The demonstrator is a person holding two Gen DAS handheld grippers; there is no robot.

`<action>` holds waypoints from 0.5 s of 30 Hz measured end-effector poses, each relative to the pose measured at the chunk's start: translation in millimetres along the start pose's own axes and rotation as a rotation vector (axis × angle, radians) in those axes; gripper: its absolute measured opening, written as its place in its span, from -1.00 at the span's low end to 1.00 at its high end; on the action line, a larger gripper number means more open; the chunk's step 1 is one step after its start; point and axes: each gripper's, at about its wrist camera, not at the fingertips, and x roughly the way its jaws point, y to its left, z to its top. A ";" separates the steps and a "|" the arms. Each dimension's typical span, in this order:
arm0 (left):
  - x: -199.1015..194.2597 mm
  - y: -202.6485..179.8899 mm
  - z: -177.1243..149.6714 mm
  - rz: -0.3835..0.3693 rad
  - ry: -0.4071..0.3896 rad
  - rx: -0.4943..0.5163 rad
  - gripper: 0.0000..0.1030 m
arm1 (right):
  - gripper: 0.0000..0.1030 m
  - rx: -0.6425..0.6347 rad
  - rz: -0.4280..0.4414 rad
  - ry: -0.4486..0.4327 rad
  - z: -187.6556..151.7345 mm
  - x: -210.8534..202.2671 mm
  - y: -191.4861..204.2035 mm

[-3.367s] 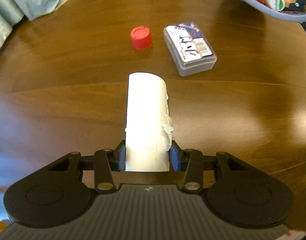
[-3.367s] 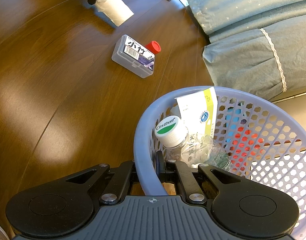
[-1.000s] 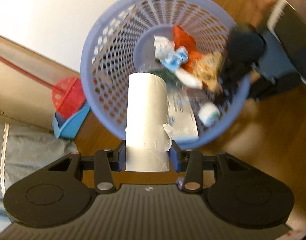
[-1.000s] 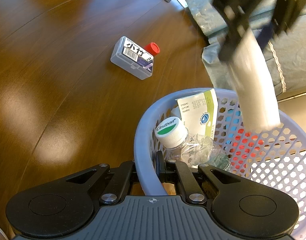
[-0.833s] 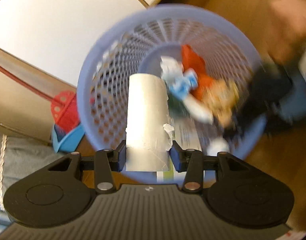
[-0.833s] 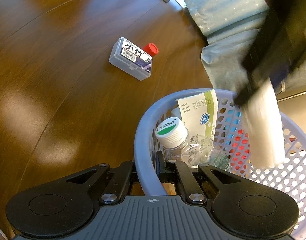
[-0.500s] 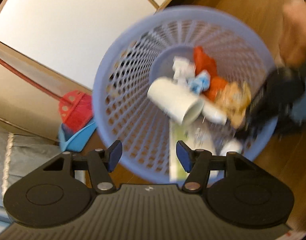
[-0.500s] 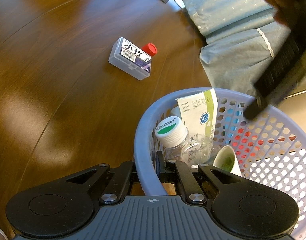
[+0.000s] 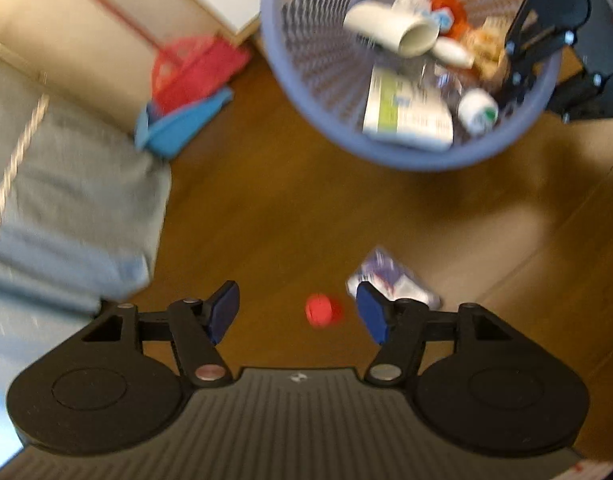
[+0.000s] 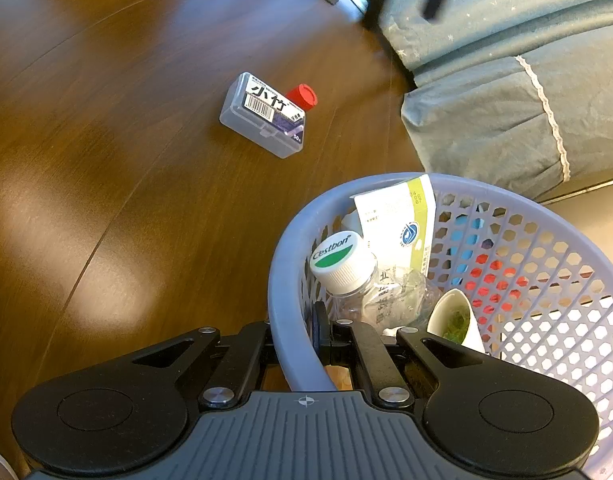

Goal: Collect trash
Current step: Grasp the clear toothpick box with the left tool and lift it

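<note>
In the lavender basket (image 9: 390, 156), the white paper roll (image 9: 390, 32) lies on its side atop the other trash. Left gripper (image 9: 296, 314) empty, jaws have just been opening, above the floor with the red cap (image 9: 323, 311) and clear plastic box (image 10: 262, 114) below. Right gripper (image 10: 296, 344) clamped on the basket rim.

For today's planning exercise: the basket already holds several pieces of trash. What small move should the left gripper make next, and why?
Probably lower the empty, open left gripper onto the red cap, which lies on the floor beside the clear plastic box. The cardboard tube is already in the basket, whose rim the right gripper clamps.
</note>
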 end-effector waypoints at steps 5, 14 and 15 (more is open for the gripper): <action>9.8 11.9 -28.2 -0.082 0.056 -0.248 0.28 | -0.99 0.002 -0.001 0.004 -1.0 -2.3 0.2; 26.4 9.4 -51.3 -0.136 0.162 -0.368 0.34 | -0.99 -0.002 0.000 0.006 -1.5 -3.8 1.2; 25.7 9.5 -54.9 -0.139 0.166 -0.370 0.35 | -0.99 -0.003 0.000 0.005 -1.8 -4.1 1.2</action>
